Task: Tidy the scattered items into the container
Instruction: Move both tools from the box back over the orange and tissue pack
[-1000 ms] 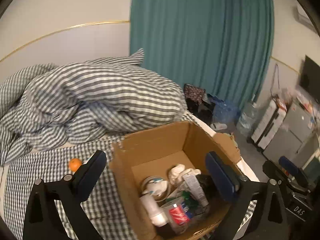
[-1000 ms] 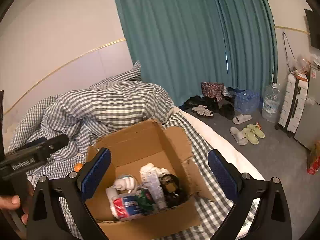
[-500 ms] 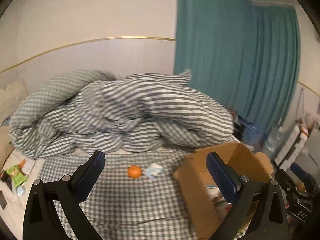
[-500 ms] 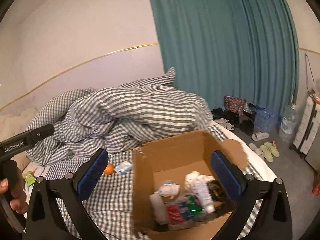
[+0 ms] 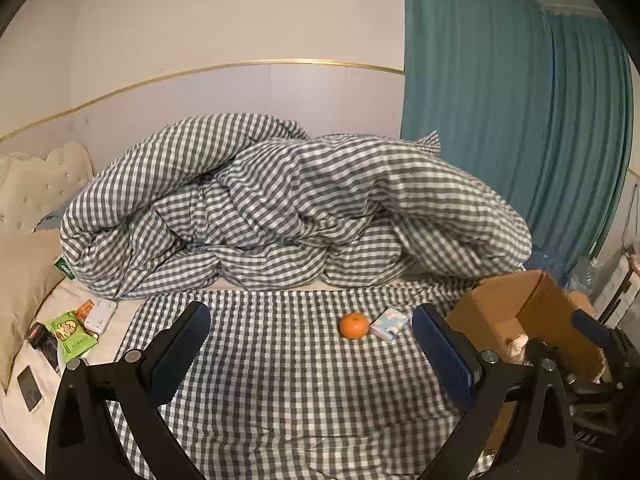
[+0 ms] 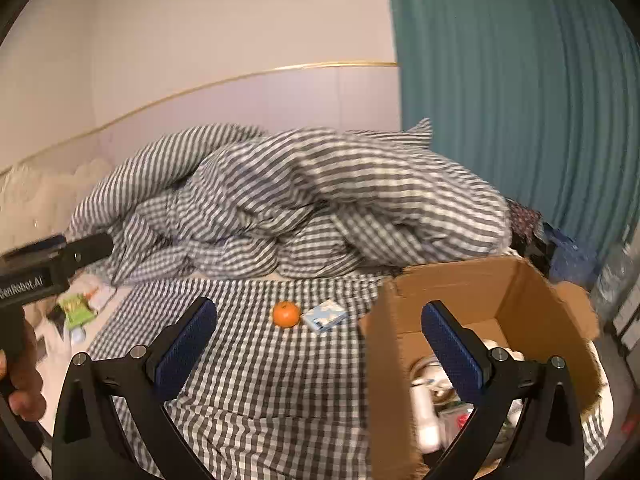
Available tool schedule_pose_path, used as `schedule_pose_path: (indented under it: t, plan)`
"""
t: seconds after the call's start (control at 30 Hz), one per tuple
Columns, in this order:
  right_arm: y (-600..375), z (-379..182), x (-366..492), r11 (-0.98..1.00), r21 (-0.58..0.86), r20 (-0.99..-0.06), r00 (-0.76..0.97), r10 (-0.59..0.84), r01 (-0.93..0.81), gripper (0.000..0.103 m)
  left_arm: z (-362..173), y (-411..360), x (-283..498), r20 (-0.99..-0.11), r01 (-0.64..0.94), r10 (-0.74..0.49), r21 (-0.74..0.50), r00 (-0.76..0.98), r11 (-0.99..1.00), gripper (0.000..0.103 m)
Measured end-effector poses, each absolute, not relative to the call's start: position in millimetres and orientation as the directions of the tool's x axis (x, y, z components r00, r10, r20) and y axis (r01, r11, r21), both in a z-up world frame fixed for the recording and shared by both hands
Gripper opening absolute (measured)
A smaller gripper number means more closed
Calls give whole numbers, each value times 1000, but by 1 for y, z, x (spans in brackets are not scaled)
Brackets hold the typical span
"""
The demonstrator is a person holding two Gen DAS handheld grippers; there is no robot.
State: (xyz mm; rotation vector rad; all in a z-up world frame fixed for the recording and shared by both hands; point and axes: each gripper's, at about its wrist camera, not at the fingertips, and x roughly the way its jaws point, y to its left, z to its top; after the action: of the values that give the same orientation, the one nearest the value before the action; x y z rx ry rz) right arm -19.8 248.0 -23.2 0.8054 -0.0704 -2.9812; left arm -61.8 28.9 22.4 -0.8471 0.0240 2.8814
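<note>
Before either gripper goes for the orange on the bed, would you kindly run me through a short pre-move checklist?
1. Left gripper open and empty: ok.
2. Right gripper open and empty: ok.
3. Orange unobstructed on the checked sheet: ok.
4. Orange clear of the small blue tissue pack: cannot tell; they sit very close.
5. Cardboard box open at the top: ok.
6. Room left in the box: cannot tell; the gripper hides part of the inside.
</note>
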Motion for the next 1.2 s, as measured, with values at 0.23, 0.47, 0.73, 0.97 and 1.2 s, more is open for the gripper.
schedule_pose_path:
  t: [0.23,0.47,0.73,0.97,1.2]
  plan:
    - [223,-70,-58,-994,-1,-570,-817,-87,107,103,-8,11,-87,-579,-116,129,-59,-805,-991,103]
    - [231,-115,-112,-998,46,-650,-758,-61,40,103,-38,16,-116,-616,-111,121,-55,-779,-992,103]
    - [237,-173,-178,-999,19,-726,-688,19,-47,103,-73,26,-156,-653,-109,120,-57,-747,-992,103]
    - [237,-222,-210,-996,10,-768,-639,52,-94,102,-100,30,-191,-679,-135,138,-58,-721,-989,103]
    - [238,-250,-241,-991,1,-773,-629,83,-132,102,-147,38,-229,-702,-161,150,-51,-696,-986,103]
